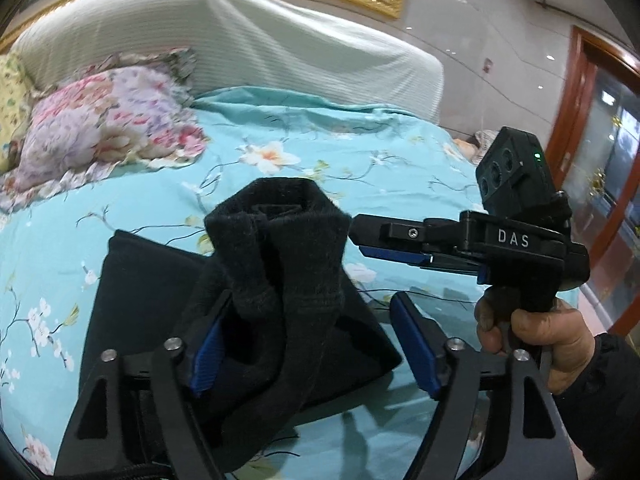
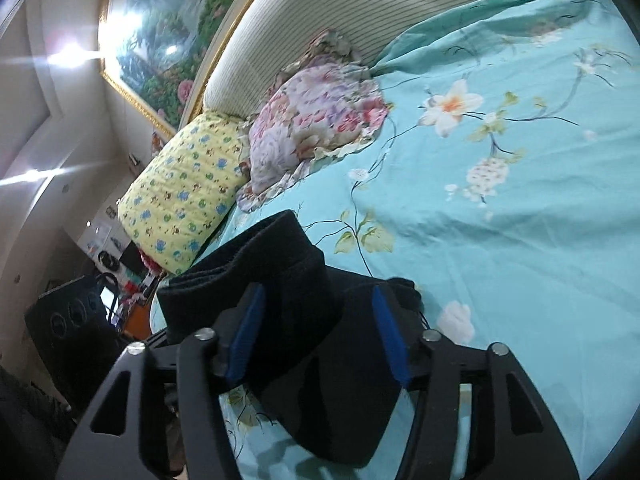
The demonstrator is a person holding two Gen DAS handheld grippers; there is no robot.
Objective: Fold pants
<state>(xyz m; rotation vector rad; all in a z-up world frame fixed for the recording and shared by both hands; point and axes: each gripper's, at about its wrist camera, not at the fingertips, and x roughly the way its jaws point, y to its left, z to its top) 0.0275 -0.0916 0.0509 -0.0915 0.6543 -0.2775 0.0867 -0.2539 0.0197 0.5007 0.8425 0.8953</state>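
- My left hand-held gripper (image 1: 308,344) stands wide, black pants (image 1: 276,264) bunched between its blue pads, low in the frame's middle.
- My right hand-held gripper (image 2: 318,332) is also wide around a raised fold of the pants (image 2: 256,276).
- The pants lie on the bed (image 1: 320,144), their long axis running toward the lower left; both hand-held grippers seem equally near.

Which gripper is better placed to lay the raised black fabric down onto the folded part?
Left, probably. The left gripper has the raised pants between its open fingers, while the right gripper only reaches the edge.
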